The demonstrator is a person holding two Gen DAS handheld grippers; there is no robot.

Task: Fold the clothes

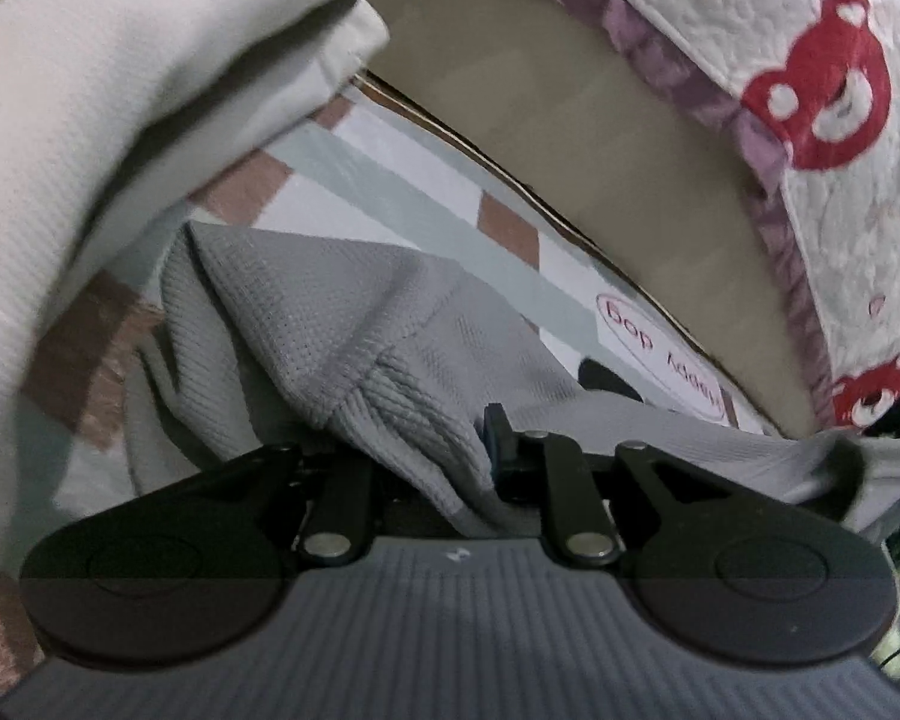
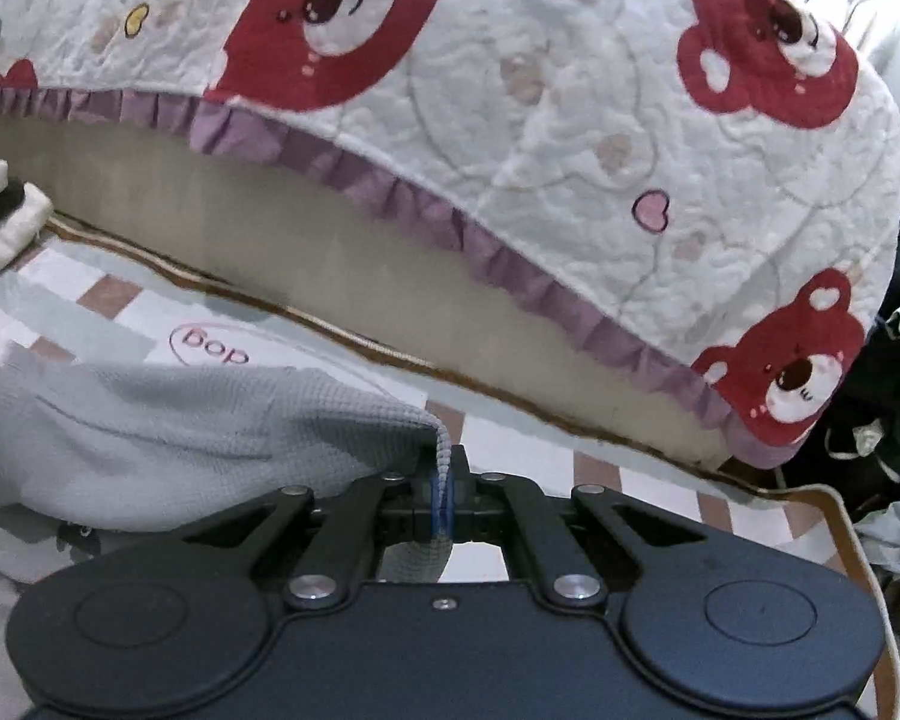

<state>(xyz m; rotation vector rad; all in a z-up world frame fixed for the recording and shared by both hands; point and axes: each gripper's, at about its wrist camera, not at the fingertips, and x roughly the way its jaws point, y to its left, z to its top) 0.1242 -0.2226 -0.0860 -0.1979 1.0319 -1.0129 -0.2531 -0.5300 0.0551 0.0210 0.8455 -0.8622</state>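
Observation:
A grey waffle-knit garment (image 1: 342, 300) lies crumpled on the checked mat (image 1: 390, 180). Its ribbed cuff (image 1: 414, 420) runs bunched between the fingers of my left gripper (image 1: 426, 456), which is shut on it. Only the right fingertip (image 1: 501, 438) shows; cloth hides the other. In the right wrist view the same grey garment (image 2: 180, 432) stretches off to the left. My right gripper (image 2: 441, 498) is shut on its thin edge, with the pads pressed together and a strip of cloth hanging below them.
A cream garment (image 1: 90, 120) fills the upper left, close to the left camera. A beige mattress side (image 2: 330, 240) under a bear-print quilt (image 2: 540, 120) with a purple ruffle borders the mat (image 2: 510, 444). Dark clothes (image 2: 870, 420) are piled at the right.

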